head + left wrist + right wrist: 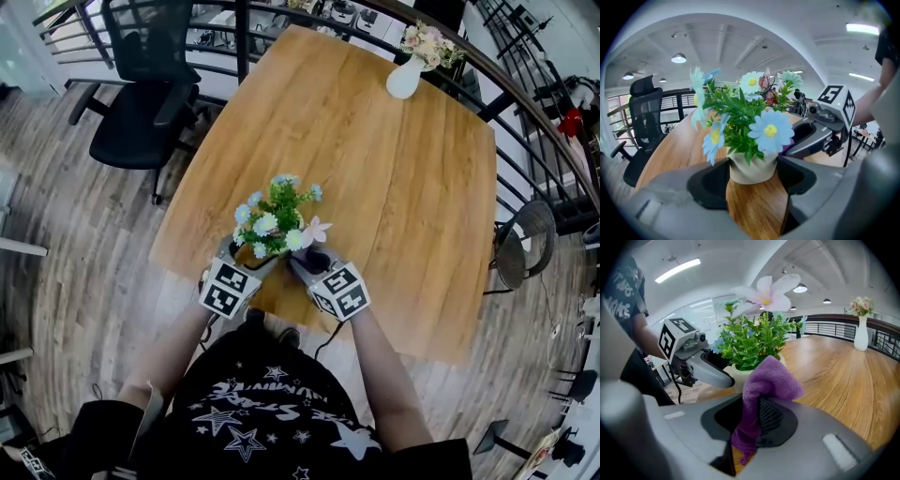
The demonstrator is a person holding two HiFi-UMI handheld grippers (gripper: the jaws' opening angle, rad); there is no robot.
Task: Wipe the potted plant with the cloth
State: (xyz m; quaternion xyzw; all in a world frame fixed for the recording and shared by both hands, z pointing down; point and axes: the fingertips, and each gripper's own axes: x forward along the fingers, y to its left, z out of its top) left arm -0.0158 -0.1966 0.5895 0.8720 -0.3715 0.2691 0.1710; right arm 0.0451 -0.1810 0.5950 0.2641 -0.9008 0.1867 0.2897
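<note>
A small potted plant [272,223] with green leaves, blue daisies and one pink flower stands near the wooden table's [403,206] near edge. My left gripper [246,259] holds its pale pot [752,169]: both pads press the pot's sides in the left gripper view. My right gripper [750,414] is shut on a purple cloth [769,378] that bunches up over the jaws. The cloth sits right beside the pot and low leaves [754,341], on the plant's right in the head view, where the right gripper [309,262] meets it.
A white vase of flowers [405,75] stands at the table's far end. A black office chair [141,94] is off the far left corner and a round wire chair [525,239] is at the right. A curved railing [525,103] runs behind the table.
</note>
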